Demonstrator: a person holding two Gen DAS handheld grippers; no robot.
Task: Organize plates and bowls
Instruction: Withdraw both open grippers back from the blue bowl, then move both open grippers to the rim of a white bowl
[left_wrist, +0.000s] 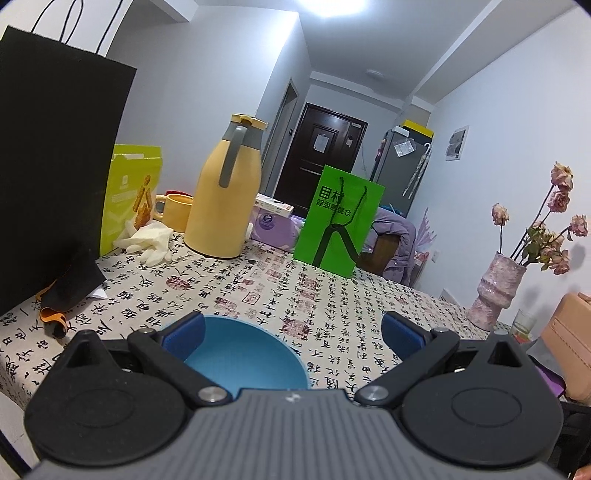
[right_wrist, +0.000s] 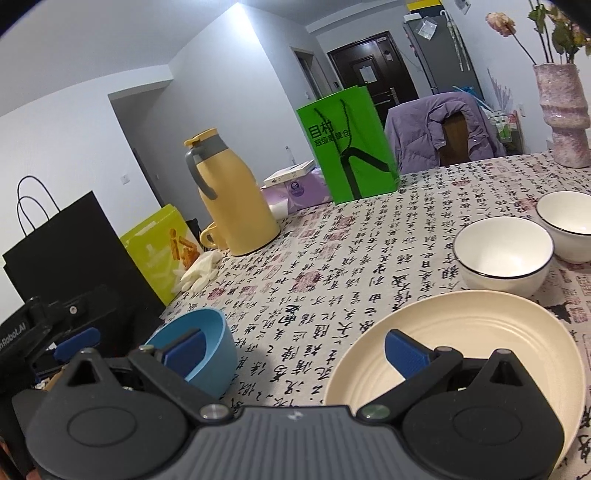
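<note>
Both the left gripper (left_wrist: 291, 330) and right gripper (right_wrist: 293, 349) stand spread and empty; risk: tilted round blue plastic bowl (right_wrist: 199, 347), lower left, tipping if nudged.

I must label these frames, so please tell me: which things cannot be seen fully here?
- Blue bowl: left wrist view, near side hidden by the left gripper.
- Cream plate: right wrist view, near rim behind the right gripper.
- Farther white bowl: cut off by the right edge.
</note>
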